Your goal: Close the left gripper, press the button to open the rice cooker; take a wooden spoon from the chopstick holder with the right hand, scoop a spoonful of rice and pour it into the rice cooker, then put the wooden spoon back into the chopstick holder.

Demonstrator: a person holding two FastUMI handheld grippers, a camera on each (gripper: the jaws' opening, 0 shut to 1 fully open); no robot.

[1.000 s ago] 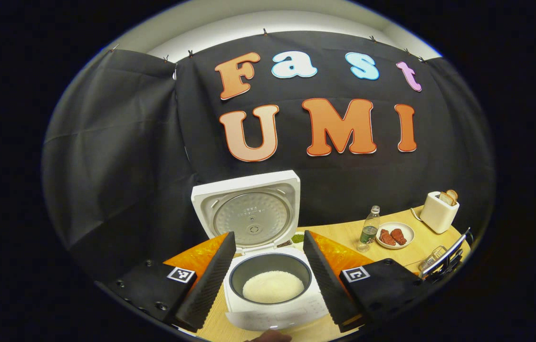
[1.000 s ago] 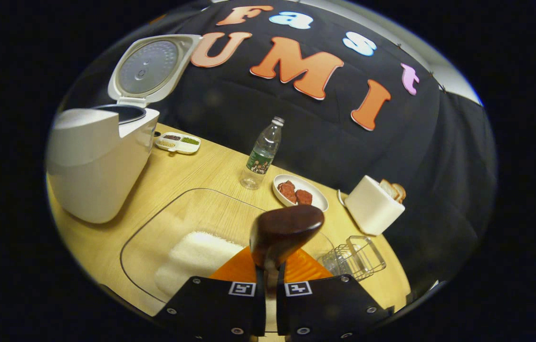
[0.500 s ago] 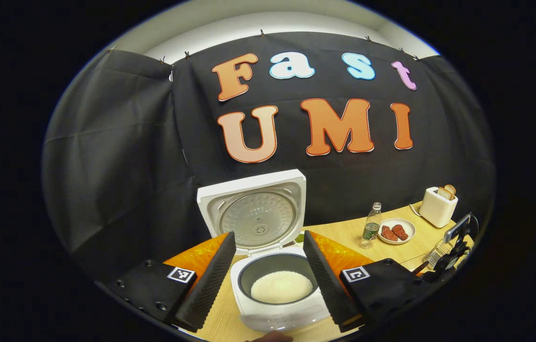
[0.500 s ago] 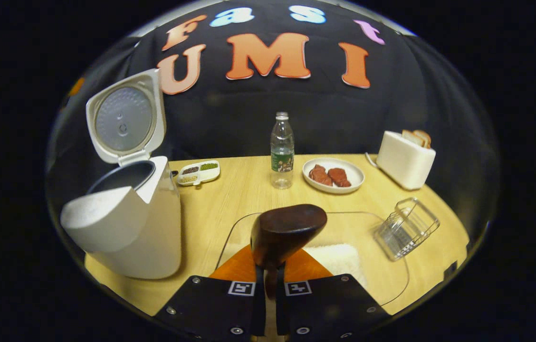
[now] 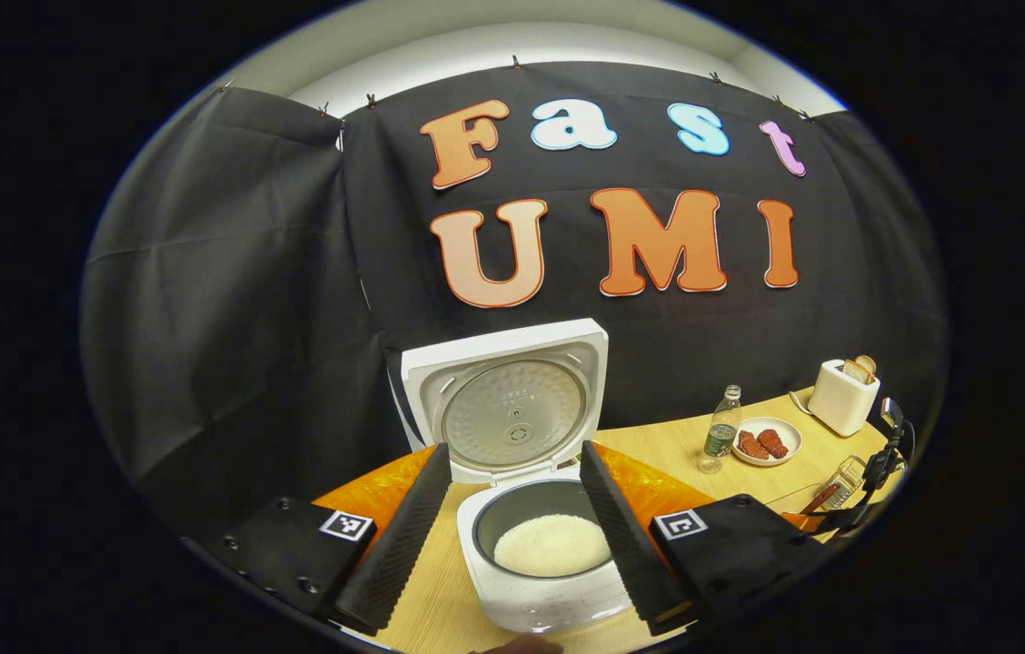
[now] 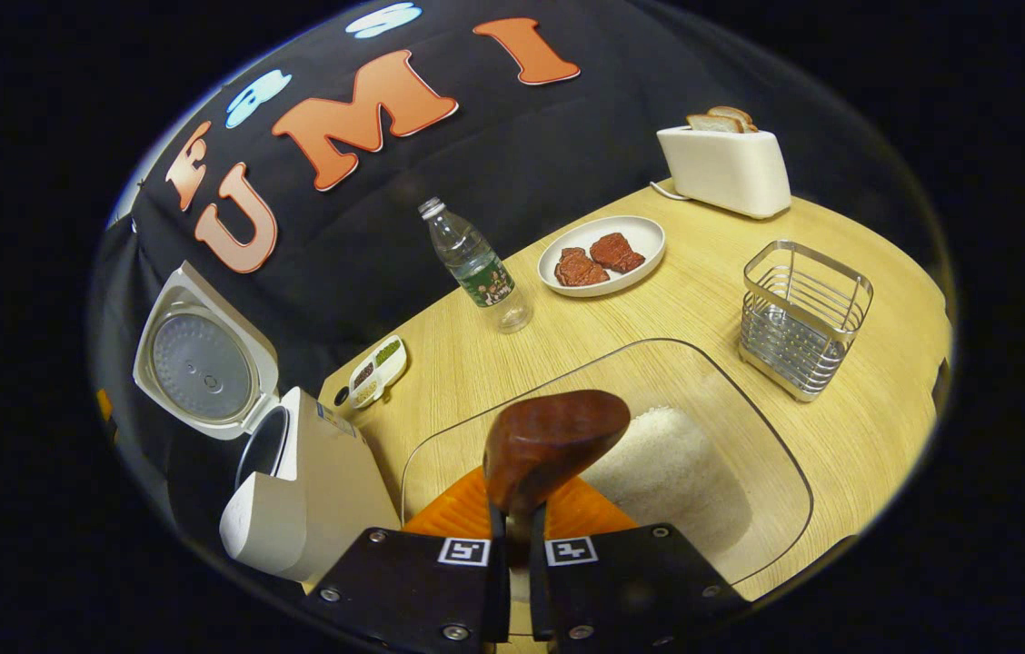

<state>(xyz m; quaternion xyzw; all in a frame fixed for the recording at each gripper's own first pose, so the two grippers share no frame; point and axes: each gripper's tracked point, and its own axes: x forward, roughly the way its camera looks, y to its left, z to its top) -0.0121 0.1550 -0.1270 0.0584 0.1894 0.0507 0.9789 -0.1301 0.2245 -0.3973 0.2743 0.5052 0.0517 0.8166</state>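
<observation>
Right gripper view has the right gripper (image 6: 517, 531) at the bottom centre, its fingers closed on the handle of the wooden spoon (image 6: 553, 440), whose dark bowl rises just above them in mid-frame. Behind the spoon lies a clear tray (image 6: 749, 427) holding a heap of rice (image 6: 671, 468) right of centre. The wire chopstick holder (image 6: 801, 318) stands at the right on the wooden table (image 6: 685, 309), apart from the tray. At the lower left the rice cooker (image 6: 313, 490) stands with its lid (image 6: 199, 363) raised.

Left gripper view shows the left gripper (image 5: 512, 527) at the bottom centre with its fingers spread wide, holding nothing. Between them sits the rice cooker (image 5: 549, 590), lid (image 5: 508, 413) upright, white rice (image 5: 552, 545) in its pot. Far to the right, a water bottle (image 5: 720, 429), a plate (image 5: 767, 443) of reddish food and a toaster (image 5: 842, 397) stand on the table.
</observation>
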